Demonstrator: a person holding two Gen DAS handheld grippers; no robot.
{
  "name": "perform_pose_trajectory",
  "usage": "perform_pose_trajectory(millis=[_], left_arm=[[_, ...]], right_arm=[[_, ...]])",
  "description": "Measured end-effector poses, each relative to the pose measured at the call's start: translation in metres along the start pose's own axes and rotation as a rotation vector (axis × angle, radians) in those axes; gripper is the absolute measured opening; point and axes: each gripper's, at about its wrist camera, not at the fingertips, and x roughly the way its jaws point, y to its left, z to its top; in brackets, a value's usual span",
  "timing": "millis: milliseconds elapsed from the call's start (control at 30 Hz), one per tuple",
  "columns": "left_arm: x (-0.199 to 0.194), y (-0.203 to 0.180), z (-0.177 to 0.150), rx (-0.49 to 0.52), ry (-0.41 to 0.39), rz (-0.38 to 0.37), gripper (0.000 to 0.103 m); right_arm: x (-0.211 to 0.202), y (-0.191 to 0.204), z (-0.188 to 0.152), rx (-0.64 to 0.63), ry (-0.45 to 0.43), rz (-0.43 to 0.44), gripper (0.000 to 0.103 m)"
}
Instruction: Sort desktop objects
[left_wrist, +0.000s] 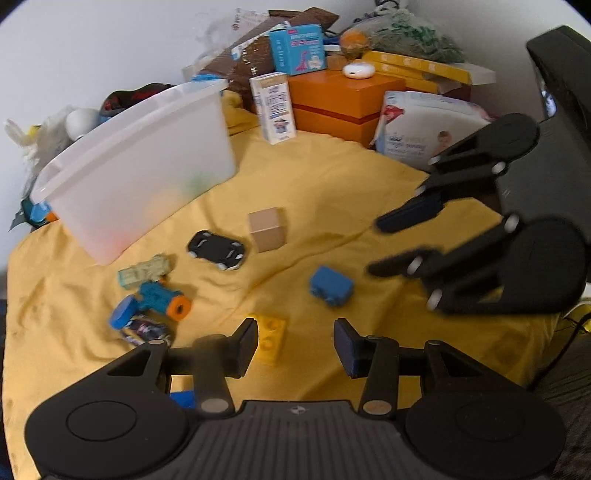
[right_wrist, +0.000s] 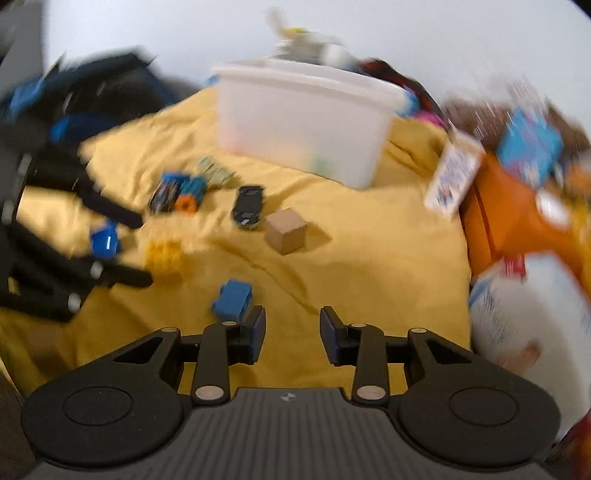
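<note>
On the yellow cloth (left_wrist: 332, 184) lie a black toy car (left_wrist: 216, 249), a cardboard cube (left_wrist: 266, 229), a blue toy block (left_wrist: 330, 286), a yellow brick (left_wrist: 273, 338), a pale green car (left_wrist: 144, 271) and a teal-and-orange toy (left_wrist: 160, 297). A white translucent bin (left_wrist: 140, 162) stands behind them. My left gripper (left_wrist: 295, 341) is open; the yellow brick lies just past its left finger, not pinched. My right gripper (right_wrist: 291, 328) is open and holds nothing, with the blue block (right_wrist: 232, 301) just beyond its left finger. Each gripper shows in the other's view: right gripper (left_wrist: 375, 245), left gripper (right_wrist: 142, 249).
An orange box (left_wrist: 332, 107), a white carton (left_wrist: 273, 107), a blue box (left_wrist: 297, 48) and a white printed pack (left_wrist: 417, 125) crowd the back. Something big and black (left_wrist: 554, 147) stands at the right edge. A small blue brick (right_wrist: 105, 240) lies by the left gripper. The right wrist view is blurred.
</note>
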Motion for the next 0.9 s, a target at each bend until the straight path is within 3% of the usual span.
perform_pose_trajectory(millis=[100,233,367,500,633,700,800,867,900], left_arm=[[0.003,0.001,0.002,-0.013,0.008,0.018,0.048],[0.002,0.012,0.001,-0.066,0.023,0.048,0.048],[0.004,0.020,-0.005,-0.095,0.028,0.034,0.048],[0.017,0.019,-0.008,-0.066,0.052,0.038,0.049],[0.025,0.020,-0.009,-0.038,0.064,0.056,0.049],[0.029,0.021,-0.010,-0.038,0.072,0.048,0.049],[0.037,0.023,-0.015,-0.051,0.088,0.028,0.048],[0.037,0.029,-0.016,-0.093,0.075,-0.016,0.035],[0.037,0.031,-0.016,-0.114,0.076,-0.041,0.036]], right_arm=[[0.004,0.020,0.006,-0.129,-0.015,0.034,0.033],[0.018,0.024,0.018,-0.109,0.005,0.100,0.023],[0.034,0.028,0.023,-0.083,0.036,0.142,0.024],[0.045,0.032,0.019,-0.128,0.059,0.084,0.030],[0.051,0.016,0.014,-0.050,0.099,0.084,0.026],[0.051,0.011,0.013,-0.010,0.100,0.091,0.018],[0.052,0.005,0.010,0.041,0.100,0.099,0.018],[0.052,0.004,0.009,0.057,0.094,0.102,0.018],[0.051,0.006,0.007,0.051,0.089,0.099,0.018]])
